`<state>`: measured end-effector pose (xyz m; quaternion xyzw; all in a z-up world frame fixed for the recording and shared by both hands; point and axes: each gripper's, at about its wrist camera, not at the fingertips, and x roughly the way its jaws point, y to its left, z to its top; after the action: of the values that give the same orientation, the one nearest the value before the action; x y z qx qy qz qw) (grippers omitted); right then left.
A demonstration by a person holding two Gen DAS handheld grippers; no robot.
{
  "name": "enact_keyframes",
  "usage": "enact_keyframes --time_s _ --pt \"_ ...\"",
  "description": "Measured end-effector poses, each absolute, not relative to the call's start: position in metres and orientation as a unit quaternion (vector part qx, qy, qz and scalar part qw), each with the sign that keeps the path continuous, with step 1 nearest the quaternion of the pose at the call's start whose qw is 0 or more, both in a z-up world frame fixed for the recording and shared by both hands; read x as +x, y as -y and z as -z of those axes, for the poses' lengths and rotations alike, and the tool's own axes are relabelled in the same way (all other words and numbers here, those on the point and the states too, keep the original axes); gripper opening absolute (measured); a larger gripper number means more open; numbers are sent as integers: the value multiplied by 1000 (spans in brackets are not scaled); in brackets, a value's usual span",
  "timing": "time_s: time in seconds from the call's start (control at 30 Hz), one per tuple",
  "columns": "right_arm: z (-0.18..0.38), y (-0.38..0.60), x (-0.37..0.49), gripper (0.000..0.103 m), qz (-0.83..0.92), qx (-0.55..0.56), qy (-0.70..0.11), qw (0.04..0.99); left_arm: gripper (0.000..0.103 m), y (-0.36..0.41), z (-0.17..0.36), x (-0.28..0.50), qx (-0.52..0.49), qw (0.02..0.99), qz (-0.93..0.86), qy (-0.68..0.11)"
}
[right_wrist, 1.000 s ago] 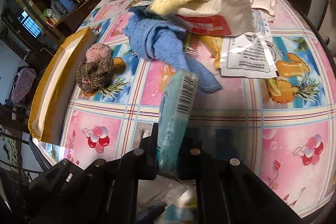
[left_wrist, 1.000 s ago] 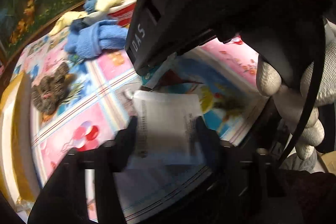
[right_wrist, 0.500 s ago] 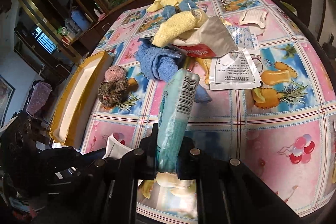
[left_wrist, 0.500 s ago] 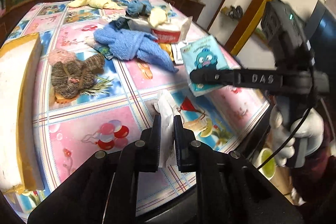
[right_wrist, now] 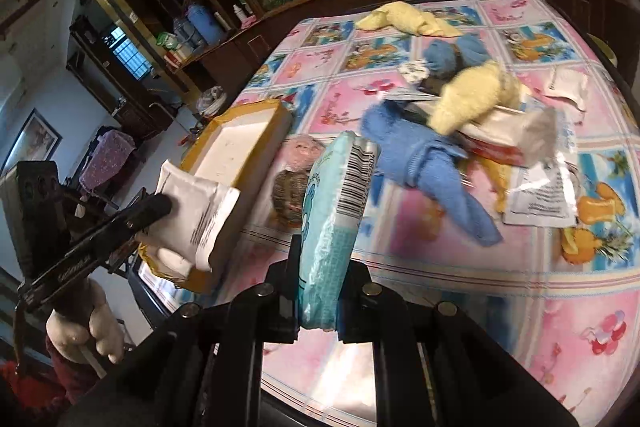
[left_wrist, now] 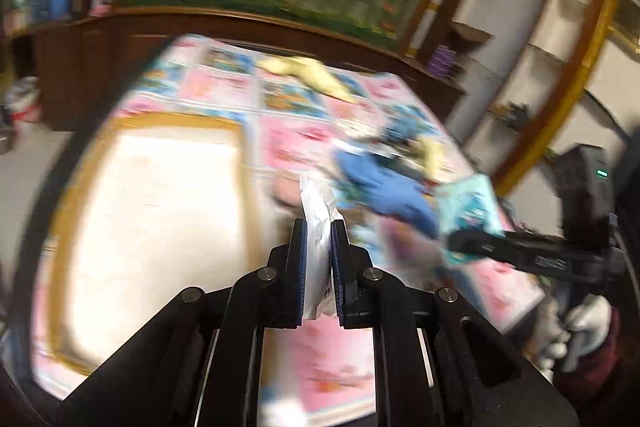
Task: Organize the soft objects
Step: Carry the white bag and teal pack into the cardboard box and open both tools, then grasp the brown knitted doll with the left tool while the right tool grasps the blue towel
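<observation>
My left gripper [left_wrist: 319, 227] is shut on a soft white packet [left_wrist: 316, 215] and holds it in the air beside the yellow-rimmed white box [left_wrist: 152, 223]; the packet also shows in the right wrist view [right_wrist: 196, 215]. My right gripper [right_wrist: 320, 251] is shut on a teal tissue pack [right_wrist: 336, 219] with a barcode, held upright above the table's near edge; it also shows in the left wrist view [left_wrist: 468, 215]. A blue towel [right_wrist: 424, 163], yellow towels [right_wrist: 472, 99] and a brown knitted toy [right_wrist: 292, 195] lie on the patterned tablecloth [right_wrist: 560, 307].
A red-and-white bag [right_wrist: 504, 135] and printed clear wrappers [right_wrist: 540, 195] lie at the right. Another yellow cloth [right_wrist: 404, 19] lies at the far edge. Dark wooden cabinets [right_wrist: 168, 27] ring the table. The left wrist view is motion-blurred.
My left gripper has swung left with the white packet, toward the yellow-rimmed box. My right gripper still holds the teal pack, lifted slightly and further left.
</observation>
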<state>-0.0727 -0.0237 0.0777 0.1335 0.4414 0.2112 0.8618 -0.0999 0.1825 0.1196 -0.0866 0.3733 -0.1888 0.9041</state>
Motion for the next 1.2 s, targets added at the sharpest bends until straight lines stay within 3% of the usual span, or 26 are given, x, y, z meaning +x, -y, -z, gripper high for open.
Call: enact_keyframes --time_s 0.23,0.5,0.57,0.67,0.7,0.73,0.93,1.03,1.2 --pt "-72 -77 -36 10 -286 87 -459 836 11 -241 -91 -55 -94 911 89 -390" --pt "-59 -156 4 10 -297 31 -472 829 11 -287 -68 -14 -170 901 62 -395" --pt "-56 -165 18 14 -292 28 -477 828 11 -293 -67 -4 -179 899 58 -396" --pt "-48 -170 38 15 -281 15 -486 827 23 -302 -66 2 -209 892 56 -397" --pt "-50 -172 41 15 -273 10 -485 830 32 -305 -66 1 -223 889 60 -396" --pt "-50 -170 45 15 -270 10 -485 832 37 -307 -67 -1 -234 887 63 -392" --pt "-79 -102 35 18 -259 87 -454 848 38 -281 -95 -22 -205 900 102 -372" --pt "-85 -49 20 27 -227 114 -434 864 49 -245 -107 -29 -161 905 138 -369" --pt "-68 22 -8 29 -182 155 -437 867 50 -157 -102 -30 -60 897 207 -386"
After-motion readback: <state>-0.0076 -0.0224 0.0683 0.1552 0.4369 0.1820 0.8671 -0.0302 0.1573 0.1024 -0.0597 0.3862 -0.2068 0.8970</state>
